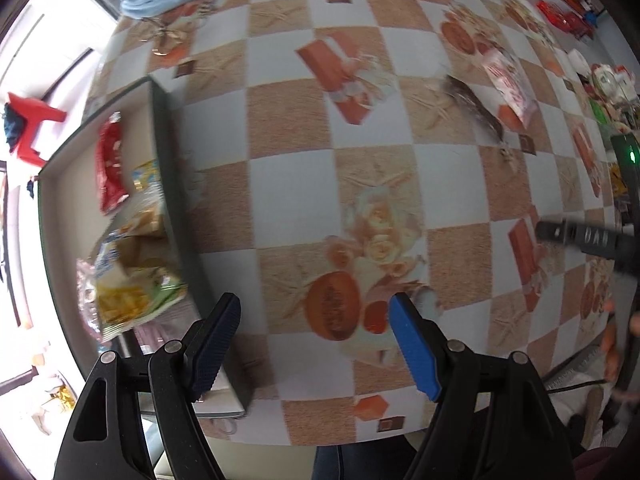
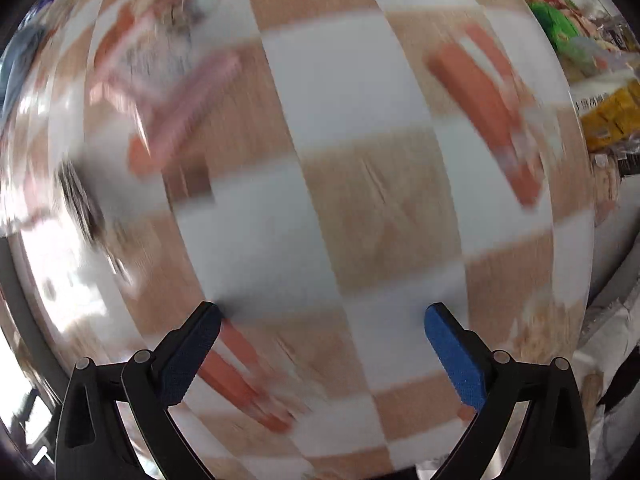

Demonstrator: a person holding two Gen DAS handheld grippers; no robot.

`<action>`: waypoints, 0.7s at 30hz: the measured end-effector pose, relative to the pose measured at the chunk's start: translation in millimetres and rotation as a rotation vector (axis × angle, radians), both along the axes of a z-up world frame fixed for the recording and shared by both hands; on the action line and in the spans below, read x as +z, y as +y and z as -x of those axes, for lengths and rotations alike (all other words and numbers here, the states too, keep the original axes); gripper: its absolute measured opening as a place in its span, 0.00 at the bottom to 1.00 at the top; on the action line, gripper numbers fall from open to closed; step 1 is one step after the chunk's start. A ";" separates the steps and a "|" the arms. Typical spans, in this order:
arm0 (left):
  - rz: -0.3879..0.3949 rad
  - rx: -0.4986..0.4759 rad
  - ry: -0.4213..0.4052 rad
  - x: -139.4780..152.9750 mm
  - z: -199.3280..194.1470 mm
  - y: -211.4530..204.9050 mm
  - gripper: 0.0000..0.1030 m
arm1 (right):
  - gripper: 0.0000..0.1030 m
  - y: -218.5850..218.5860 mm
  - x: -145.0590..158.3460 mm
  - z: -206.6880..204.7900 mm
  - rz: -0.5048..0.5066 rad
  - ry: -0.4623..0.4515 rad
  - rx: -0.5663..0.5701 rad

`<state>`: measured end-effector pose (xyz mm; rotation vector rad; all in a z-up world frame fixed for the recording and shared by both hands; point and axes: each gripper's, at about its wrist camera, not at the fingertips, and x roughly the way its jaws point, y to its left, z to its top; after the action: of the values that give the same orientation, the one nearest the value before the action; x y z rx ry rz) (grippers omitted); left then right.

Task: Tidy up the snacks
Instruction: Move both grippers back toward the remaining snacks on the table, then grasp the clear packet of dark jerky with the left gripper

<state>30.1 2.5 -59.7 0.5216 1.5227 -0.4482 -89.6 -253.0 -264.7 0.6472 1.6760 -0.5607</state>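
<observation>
Checkered floral counter (image 1: 288, 184); snack packets (image 1: 132, 240) lie in the box (image 1: 160, 128) at its left edge. Left gripper (image 1: 316, 312) spread wide, empty; right gripper (image 2: 322, 316) likewise, over blurred cloth.

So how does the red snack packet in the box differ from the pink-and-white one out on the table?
The red packet already lies inside the box, at its far end, beside other bags; the pink-and-white packet lies loose on the checked tablecloth, not yet put away. The red one is solid red with small light print; the other is pale with red print. Both lie flat, untouched by either gripper.
</observation>
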 end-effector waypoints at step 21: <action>0.109 0.269 0.106 -29.3 -66.0 -139.9 0.78 | 1.00 7.7 9.1 10.8 0.042 -0.053 0.097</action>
<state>96.1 -137.4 -89.0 0.2060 1.6327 -0.3510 -100.3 -245.3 -255.6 0.5427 1.6328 -0.5037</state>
